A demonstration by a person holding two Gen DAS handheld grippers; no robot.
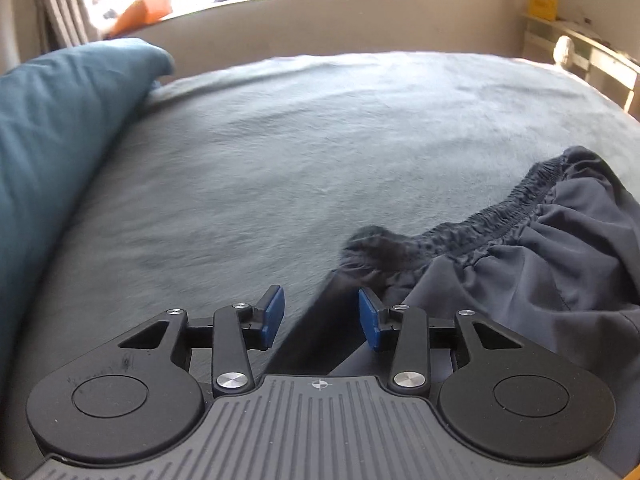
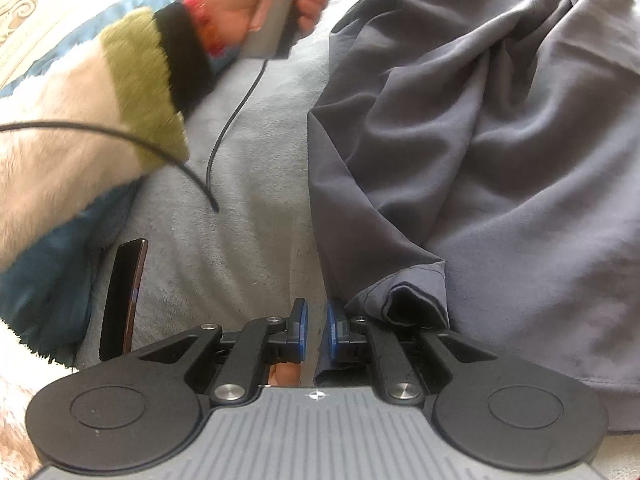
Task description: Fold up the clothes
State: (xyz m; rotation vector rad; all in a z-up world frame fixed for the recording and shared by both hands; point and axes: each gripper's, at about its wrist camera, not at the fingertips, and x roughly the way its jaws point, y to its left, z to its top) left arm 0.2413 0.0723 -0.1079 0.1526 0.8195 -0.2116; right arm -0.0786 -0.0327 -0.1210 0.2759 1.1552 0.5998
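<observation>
On the grey bed cover, both grippers sit at the near edges of rumpled grey shorts.

I judge this a grasping step: my left gripper has its blue pads spread wide and empty, straddling the shorts' side edge just below the gathered elastic waistband; my right gripper has its pads nearly together with only a thin gap, and I see no cloth between them, though the leg hem lies just beside the right pad. The shorts lie crumpled, with deep creases and the hem curled open (thin, slippery-looking fabric, I'd guess), so whether they await flattening or a further fold I cannot settle. Any next pinch needs the pads around a single edge, not a bunched layer. A dark phone lies well left.
</observation>
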